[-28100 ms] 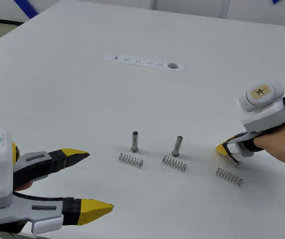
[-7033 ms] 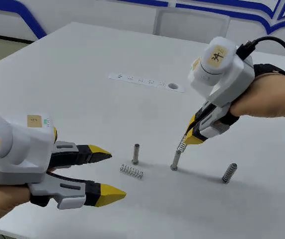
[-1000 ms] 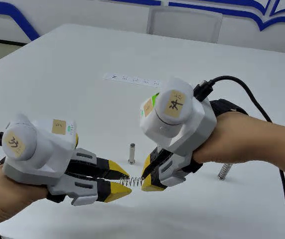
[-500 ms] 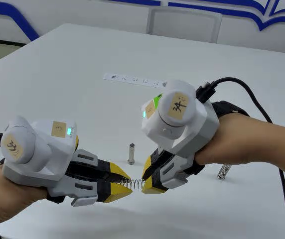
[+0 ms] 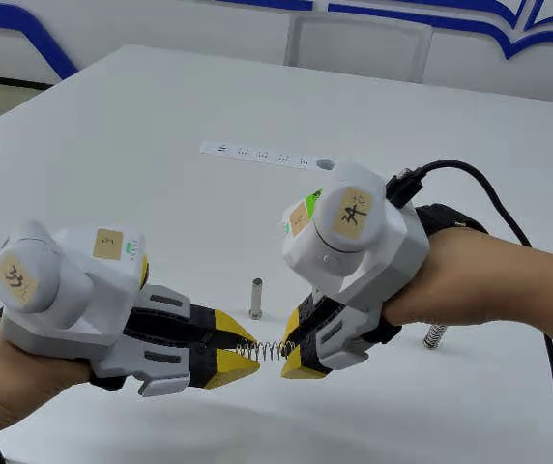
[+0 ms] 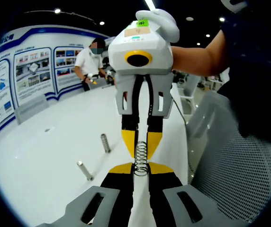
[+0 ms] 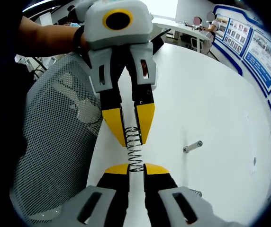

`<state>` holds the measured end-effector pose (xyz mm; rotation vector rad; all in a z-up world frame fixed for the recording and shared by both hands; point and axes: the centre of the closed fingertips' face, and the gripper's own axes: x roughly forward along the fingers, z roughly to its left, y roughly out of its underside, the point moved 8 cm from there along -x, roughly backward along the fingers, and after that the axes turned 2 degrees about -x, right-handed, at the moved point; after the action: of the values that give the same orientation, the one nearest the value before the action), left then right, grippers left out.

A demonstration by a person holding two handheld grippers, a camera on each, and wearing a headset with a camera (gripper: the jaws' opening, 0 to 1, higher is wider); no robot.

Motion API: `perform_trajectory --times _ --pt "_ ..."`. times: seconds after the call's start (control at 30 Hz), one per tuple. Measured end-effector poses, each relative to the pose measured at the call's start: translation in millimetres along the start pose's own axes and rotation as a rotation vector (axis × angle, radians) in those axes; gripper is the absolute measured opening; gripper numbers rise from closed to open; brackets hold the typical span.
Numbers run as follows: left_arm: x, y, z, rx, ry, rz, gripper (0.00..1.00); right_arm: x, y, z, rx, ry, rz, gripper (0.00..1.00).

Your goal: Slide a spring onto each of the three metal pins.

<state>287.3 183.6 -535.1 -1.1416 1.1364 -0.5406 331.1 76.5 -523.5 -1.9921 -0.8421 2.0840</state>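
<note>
A small steel spring (image 5: 269, 350) hangs level above the white table (image 5: 112, 145), gripped at both ends. My left gripper (image 5: 254, 351) is shut on its left end and my right gripper (image 5: 288, 350) on its right end. In the left gripper view the spring (image 6: 140, 155) runs from my left gripper (image 6: 140, 168) up to the right gripper (image 6: 141, 141). In the right gripper view the spring (image 7: 134, 147) runs from my right gripper (image 7: 136, 169) to the left gripper (image 7: 133, 124). A bare pin (image 5: 256, 298) stands just behind. A spring-clad pin (image 5: 435, 335) stands at the right.
A white strip with sockets (image 5: 267, 155) lies flat farther back on the table. A chair (image 5: 359, 43) stands at the far edge. A mesh chair back (image 6: 230, 161) is close behind the grippers. The bare pin (image 7: 192, 146) and the spring-clad pin (image 6: 105, 143) stand on open tabletop.
Both grippers have stayed tip to tip with the spring between them. The right hand has drifted slightly right and down.
</note>
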Motion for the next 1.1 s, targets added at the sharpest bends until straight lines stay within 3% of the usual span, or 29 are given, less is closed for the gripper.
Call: perform_trajectory --times 0.43,1.1 --pt "2.1 5.8 -0.9 -0.015 0.005 0.029 0.1 -15.1 -17.8 3.0 -0.011 0.007 -0.05 0.12" --pt "4.0 6.0 -2.1 -0.032 0.021 0.016 0.11 -17.7 -48.9 7.8 -0.072 0.008 -0.076 0.12"
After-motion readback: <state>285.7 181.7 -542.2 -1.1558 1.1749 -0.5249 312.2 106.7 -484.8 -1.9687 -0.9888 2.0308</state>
